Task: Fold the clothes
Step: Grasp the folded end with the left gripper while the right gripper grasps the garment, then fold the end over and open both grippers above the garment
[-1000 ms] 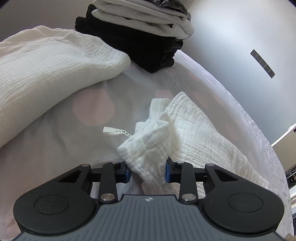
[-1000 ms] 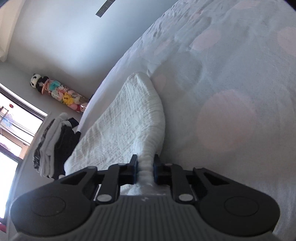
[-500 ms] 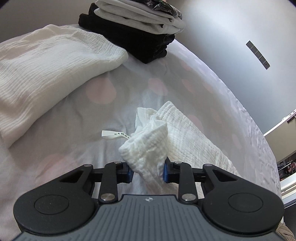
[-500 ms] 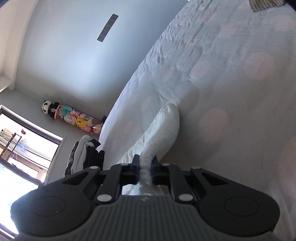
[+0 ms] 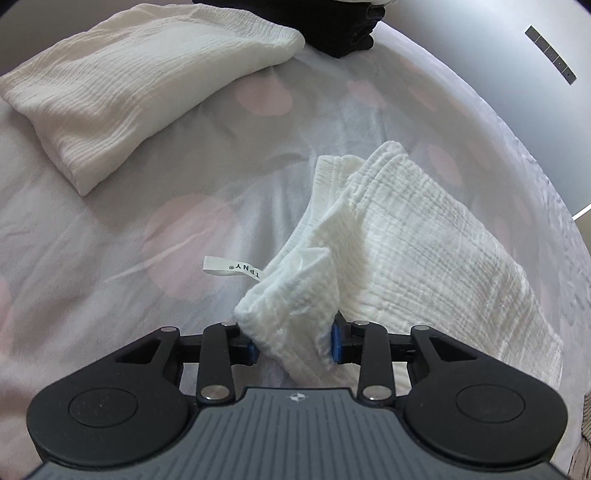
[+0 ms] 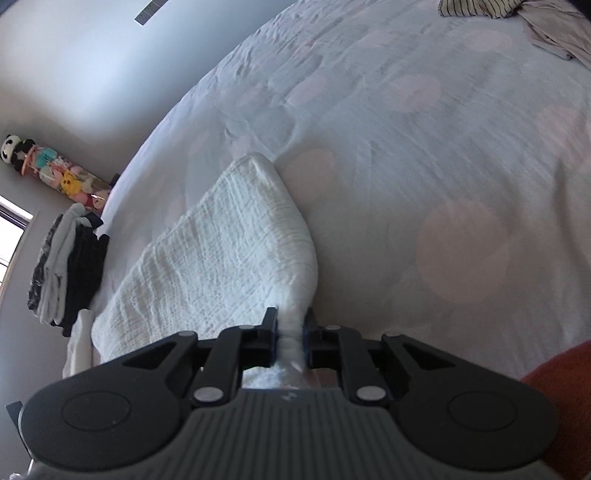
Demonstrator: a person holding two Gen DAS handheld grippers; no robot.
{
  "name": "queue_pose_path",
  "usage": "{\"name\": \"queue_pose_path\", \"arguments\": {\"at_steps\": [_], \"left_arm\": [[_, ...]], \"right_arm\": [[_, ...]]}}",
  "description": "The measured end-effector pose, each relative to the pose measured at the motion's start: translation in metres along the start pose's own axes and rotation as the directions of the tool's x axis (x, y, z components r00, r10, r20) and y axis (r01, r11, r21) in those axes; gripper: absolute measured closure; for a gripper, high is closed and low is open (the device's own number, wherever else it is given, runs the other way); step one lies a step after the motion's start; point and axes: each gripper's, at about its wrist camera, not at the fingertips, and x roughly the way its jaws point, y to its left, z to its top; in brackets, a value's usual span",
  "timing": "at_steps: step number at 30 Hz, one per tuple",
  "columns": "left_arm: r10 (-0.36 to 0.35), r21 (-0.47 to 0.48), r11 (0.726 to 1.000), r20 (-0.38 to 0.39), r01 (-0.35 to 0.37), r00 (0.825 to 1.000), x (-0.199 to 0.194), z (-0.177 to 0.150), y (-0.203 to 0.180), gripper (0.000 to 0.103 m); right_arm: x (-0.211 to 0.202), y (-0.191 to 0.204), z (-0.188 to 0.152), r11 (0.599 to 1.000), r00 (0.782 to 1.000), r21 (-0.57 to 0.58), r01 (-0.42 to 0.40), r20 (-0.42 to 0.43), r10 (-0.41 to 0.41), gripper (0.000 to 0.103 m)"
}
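I have the left gripper (image 5: 293,341) pinched on a bunched corner of the white crinkled garment (image 5: 406,236); its jaws have just been opening a little, yet the blue pads (image 5: 336,341) press the cloth on both sides. My right gripper (image 6: 290,341) is clenched tight on a thin gathered edge of the same garment (image 6: 229,258), the fabric squeezed into a narrow strip between the jaws.

Taking the garment as my landmark: it lies on the pale bedspread (image 5: 147,229) with faint pink dots, stretched as a folded band running away from both grippers. A white label (image 5: 231,269) with printed letters sticks out of the bunched corner, towards the left in the left wrist view. Beyond the garment and to its left lies another white crinkled piece (image 5: 140,88), folded, well apart from it. Further back from that, at the top edge of the view, a dark stack of clothes (image 5: 343,37) shows partly. In the right wrist view a pile of grey and black clothes (image 6: 70,266) sits left of the garment, at the bed's edge, and a row of soft toys (image 6: 55,173) stands against the wall behind it. A striped cloth (image 6: 476,7) lies far beyond the garment at the upper right.
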Motion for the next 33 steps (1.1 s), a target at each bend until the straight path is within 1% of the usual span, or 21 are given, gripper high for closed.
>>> {"name": "queue_pose_path", "arguments": {"at_steps": [2, 4, 6, 8, 9, 10, 11, 14, 16, 17, 19, 21, 22, 23, 26, 27, 30, 32, 33], "left_arm": [[0.009, 0.003, 1.0, 0.005, -0.009, 1.0, -0.001, 0.0, 0.0, 0.053], [0.007, 0.008, 1.0, 0.028, -0.007, 1.0, -0.007, 0.0, -0.001, 0.05], [0.001, 0.011, 1.0, 0.068, -0.002, 0.998, -0.017, 0.0, 0.0, 0.049], [-0.009, 0.01, 1.0, 0.122, 0.008, 0.992, -0.029, 0.001, 0.0, 0.048], [-0.013, 0.01, 1.0, 0.158, 0.012, 0.987, -0.035, 0.002, 0.0, 0.048], [-0.017, 0.011, 1.0, 0.204, 0.015, 0.979, -0.043, 0.002, 0.0, 0.046], [-0.027, 0.015, 1.0, 0.244, 0.025, 0.969, -0.05, 0.003, 0.0, 0.043], [-0.085, 0.067, 0.996, 0.332, 0.067, 0.939, -0.064, 0.007, -0.008, 0.035], [-0.117, 0.128, 0.989, 0.355, 0.075, 0.928, -0.066, 0.007, -0.018, 0.035], [-0.135, 0.156, 0.984, 0.373, 0.081, 0.918, -0.066, 0.006, -0.023, 0.035], [-0.163, 0.196, 0.977, 0.42, 0.086, 0.893, -0.065, 0.004, -0.033, 0.035], [-0.19, 0.227, 0.97, 0.462, 0.092, 0.866, -0.064, 0.002, -0.043, 0.035], [-0.211, 0.247, 0.964, 0.471, 0.101, 0.857, -0.062, 0.002, -0.048, 0.035], [-0.227, 0.269, 0.957, 0.474, 0.105, 0.851, -0.06, 0.003, -0.053, 0.035], [-0.265, 0.341, 0.934, 0.459, 0.108, 0.848, -0.05, 0.004, -0.066, 0.035], [-0.275, 0.358, 0.927, 0.451, 0.11, 0.849, -0.047, 0.006, -0.07, 0.035], [-0.29, 0.414, 0.905, 0.431, 0.099, 0.854, -0.037, 0.006, -0.081, 0.035], [-0.291, 0.448, 0.89, 0.422, 0.082, 0.859, -0.032, 0.006, -0.087, 0.035], [-0.292, 0.462, 0.884, 0.415, 0.077, 0.862, -0.029, 0.006, -0.089, 0.035]], "right_arm": [[0.003, 0.002, 0.0, 0.999, 1.0, -0.024, 0.03, -0.005, -0.03, 0.084], [0.005, 0.002, -0.001, 0.998, 0.999, -0.041, 0.048, -0.009, -0.048, 0.077], [0.0, 0.002, -0.002, 0.998, 0.999, -0.044, 0.04, 0.016, -0.04, 0.075], [-0.005, 0.003, -0.002, 0.999, 0.999, -0.051, 0.016, 0.042, -0.014, 0.071], [-0.009, 0.003, -0.002, 0.999, 0.998, -0.053, 0.006, 0.057, -0.003, 0.065], [-0.012, 0.003, -0.002, 0.998, 0.997, -0.055, -0.004, 0.071, 0.008, 0.062], [-0.014, 0.003, -0.002, 0.999, 0.996, -0.05, -0.011, 0.085, 0.015, 0.062], [-0.018, 0.003, -0.002, 0.999, 0.992, -0.045, -0.031, 0.12, 0.036, 0.062], [-0.018, 0.009, -0.002, 0.996, 0.989, -0.078, -0.041, 0.142, 0.051, 0.061], [-0.019, 0.013, -0.003, 0.994, 0.986, -0.105, -0.043, 0.156, 0.059, 0.061], [-0.018, 0.024, -0.005, 0.984, 0.98, -0.171, -0.042, 0.187, 0.074, 0.062], [-0.012, 0.03, -0.003, 0.978, 0.981, -0.206, -0.039, 0.18, 0.077, 0.061], [-0.009, 0.032, -0.001, 0.976, 0.982, -0.216, -0.039, 0.172, 0.078, 0.061], [-0.005, 0.034, 0.001, 0.973, 0.983, -0.226, -0.039, 0.164, 0.078, 0.061], [0.009, 0.036, 0.014, 0.971, 0.986, -0.23, -0.061, 0.138, 0.095, 0.061], [0.013, 0.037, 0.018, 0.97, 0.986, -0.233, -0.071, 0.132, 0.104, 0.061], [0.03, 0.042, 0.037, 0.956, 0.987, -0.289, -0.042, 0.137, 0.084, 0.06], [0.041, 0.042, 0.049, 0.949, 0.986, -0.313, -0.032, 0.145, 0.081, 0.053], [0.046, 0.038, 0.053, 0.951, 0.986, -0.309, -0.029, 0.148, 0.079, 0.048]]}}
